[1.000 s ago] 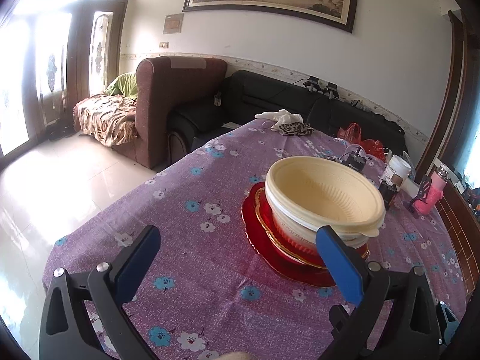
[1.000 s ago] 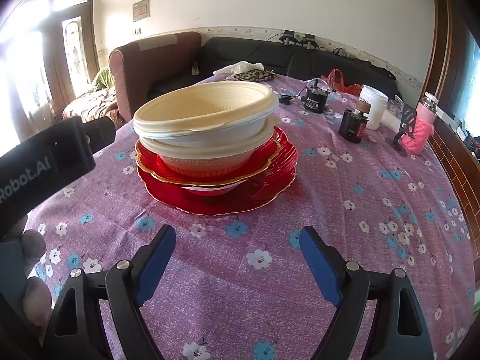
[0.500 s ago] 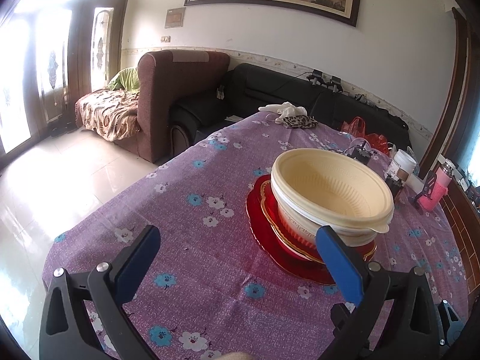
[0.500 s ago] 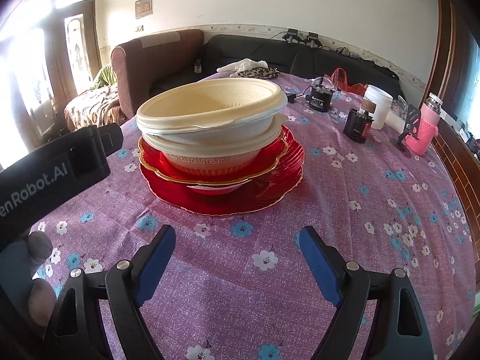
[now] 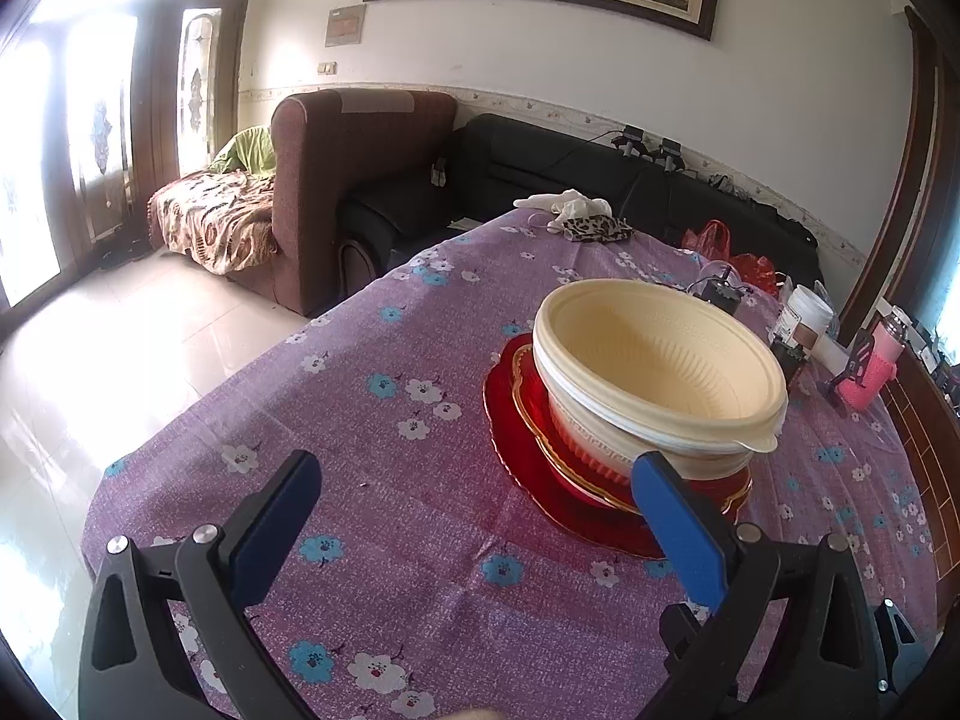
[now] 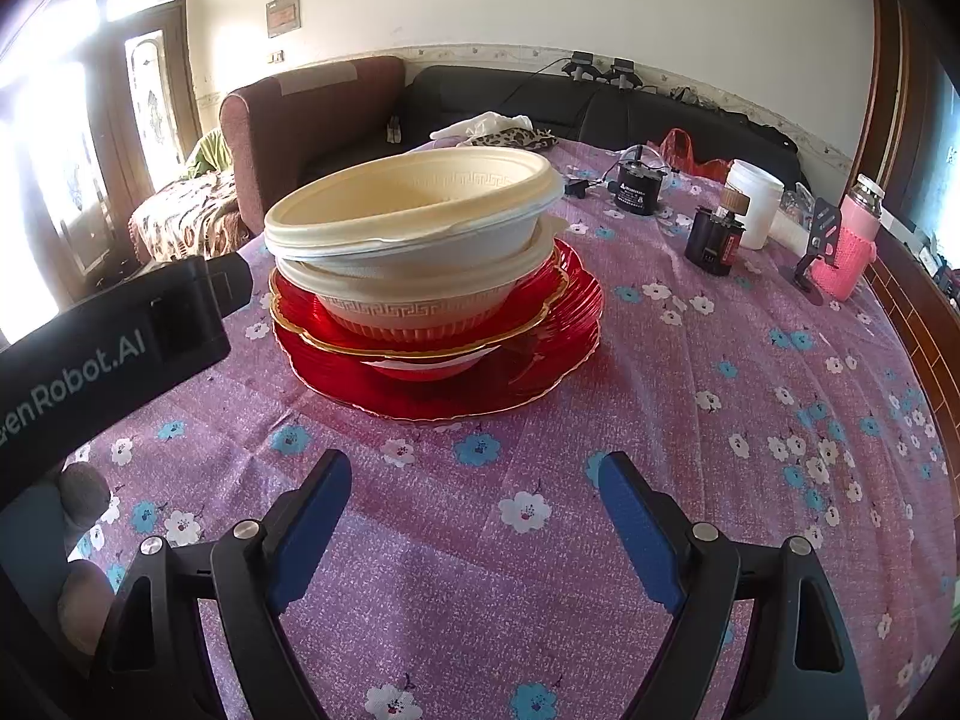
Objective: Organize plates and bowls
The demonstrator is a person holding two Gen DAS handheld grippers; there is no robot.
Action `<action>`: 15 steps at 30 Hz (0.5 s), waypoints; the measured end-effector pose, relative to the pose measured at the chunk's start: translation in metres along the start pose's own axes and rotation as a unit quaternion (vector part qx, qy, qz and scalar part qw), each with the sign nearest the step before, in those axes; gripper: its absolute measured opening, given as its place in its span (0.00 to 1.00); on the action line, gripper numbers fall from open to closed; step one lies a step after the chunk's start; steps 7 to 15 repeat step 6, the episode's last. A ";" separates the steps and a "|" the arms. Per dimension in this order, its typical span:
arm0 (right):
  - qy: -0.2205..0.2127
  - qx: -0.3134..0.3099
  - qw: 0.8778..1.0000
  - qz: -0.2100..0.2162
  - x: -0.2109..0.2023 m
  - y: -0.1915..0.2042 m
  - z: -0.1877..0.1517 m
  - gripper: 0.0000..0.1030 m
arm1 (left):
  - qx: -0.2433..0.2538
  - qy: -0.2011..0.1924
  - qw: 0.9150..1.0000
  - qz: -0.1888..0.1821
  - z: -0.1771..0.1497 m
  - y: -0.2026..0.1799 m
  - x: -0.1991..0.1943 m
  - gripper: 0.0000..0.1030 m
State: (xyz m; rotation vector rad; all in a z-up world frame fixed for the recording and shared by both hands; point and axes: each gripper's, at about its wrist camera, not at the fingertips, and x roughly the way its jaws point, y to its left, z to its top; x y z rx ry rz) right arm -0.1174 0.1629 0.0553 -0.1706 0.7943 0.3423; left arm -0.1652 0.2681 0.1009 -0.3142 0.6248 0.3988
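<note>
Two cream bowls nested, stacked on red gold-rimmed plates, mid-table on purple floral cloth. Left gripper released, jaws wide, nothing between; right blue pad overlapping the stack's near edge in view, contact unclear. Right gripper released too, hovering over bare cloth just short of the plates.

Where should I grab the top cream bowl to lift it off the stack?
Judging by its shape, grip the top cream bowl by its near rim lip, one finger inside and one outside, coming from the right tool side. The lip overhangs the bowl beneath, and nothing blocks that side.
</note>
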 end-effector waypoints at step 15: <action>-0.004 0.004 1.000 0.003 -0.003 -0.004 0.002 0.85 | 0.006 0.017 1.000 0.001 -0.001 -0.005 0.001 1.00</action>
